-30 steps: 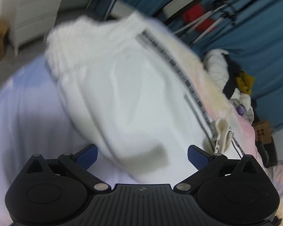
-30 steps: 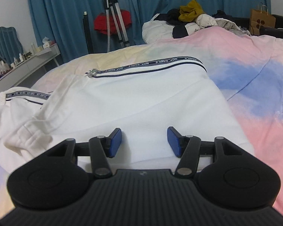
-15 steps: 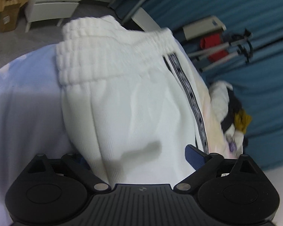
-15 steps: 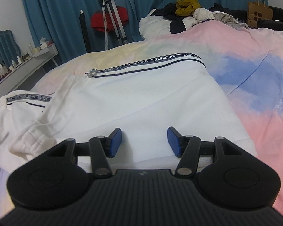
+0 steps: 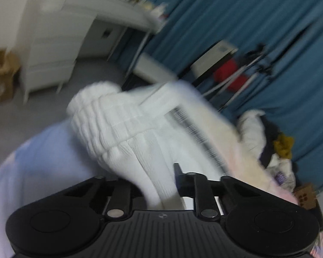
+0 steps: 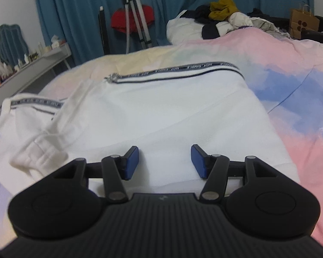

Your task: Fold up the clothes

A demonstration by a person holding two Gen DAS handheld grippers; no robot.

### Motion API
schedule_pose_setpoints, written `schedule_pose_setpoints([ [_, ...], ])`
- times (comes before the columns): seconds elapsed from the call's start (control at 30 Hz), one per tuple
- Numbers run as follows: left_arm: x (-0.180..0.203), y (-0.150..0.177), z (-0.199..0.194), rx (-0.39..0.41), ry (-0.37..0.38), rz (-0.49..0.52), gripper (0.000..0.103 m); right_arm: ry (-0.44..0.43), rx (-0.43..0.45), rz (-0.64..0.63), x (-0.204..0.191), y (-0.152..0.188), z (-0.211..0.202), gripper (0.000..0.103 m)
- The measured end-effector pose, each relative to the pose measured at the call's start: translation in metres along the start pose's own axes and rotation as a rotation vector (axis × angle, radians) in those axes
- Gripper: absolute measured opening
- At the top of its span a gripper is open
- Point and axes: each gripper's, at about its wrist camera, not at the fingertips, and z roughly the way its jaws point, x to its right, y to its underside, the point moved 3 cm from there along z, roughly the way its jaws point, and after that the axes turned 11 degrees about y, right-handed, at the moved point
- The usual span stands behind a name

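White pants point(image 6: 161, 116) with a dark lettered side stripe point(image 6: 183, 68) lie partly folded on the bed. My left gripper point(image 5: 159, 180) is shut on the pants' fabric just below the ribbed waistband point(image 5: 109, 120) and holds that end lifted; the view is blurred. My right gripper point(image 6: 164, 161) is open and empty, its blue pads point(image 6: 132, 161) hovering just over the flat part of the pants, near their front edge. The lifted waistband end shows at the left of the right wrist view point(image 6: 32, 150).
The bed cover point(image 6: 290, 86) is pink, blue and yellow. A pile of clothes point(image 6: 221, 19) lies at the bed's far end, a paper bag point(image 6: 303, 21) beside it. A tripod point(image 6: 137, 21), blue curtains and a white desk point(image 6: 32, 68) stand beyond the bed.
My left gripper closed on the pants near the waistband and lifted that end, swinging the view upward. My right gripper stayed open and nearly still over the pants.
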Motion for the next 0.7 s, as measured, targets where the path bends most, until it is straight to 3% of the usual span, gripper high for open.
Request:
schedule_pose_setpoints([
  [0.17, 0.085, 0.004, -0.015, 0.125, 0.079, 0.156, 0.015, -0.048, -0.038, 0.073, 0.012, -0.006, -0.005, 0.057],
  [0.33, 0.186, 0.048, -0.019, 0.253, 0.128, 0.318, 0.014, -0.102, -0.08, 0.195, 0.032, -0.013, -0.014, 0.057],
  [0.43, 0.24, 0.093, -0.011, 0.266, 0.186, 0.454, 0.015, -0.112, -0.048, 0.23, 0.044, -0.023, -0.022, 0.057],
  [0.53, 0.282, 0.156, 0.006, 0.255, 0.232, 0.655, 0.017, -0.109, -0.022, 0.293, 0.064, -0.033, -0.03, 0.057],
  [0.7, 0.301, 0.287, 0.049, 0.103, 0.245, 1.019, 0.022, -0.077, 0.012, 0.443, 0.118, -0.048, -0.037, 0.057],
])
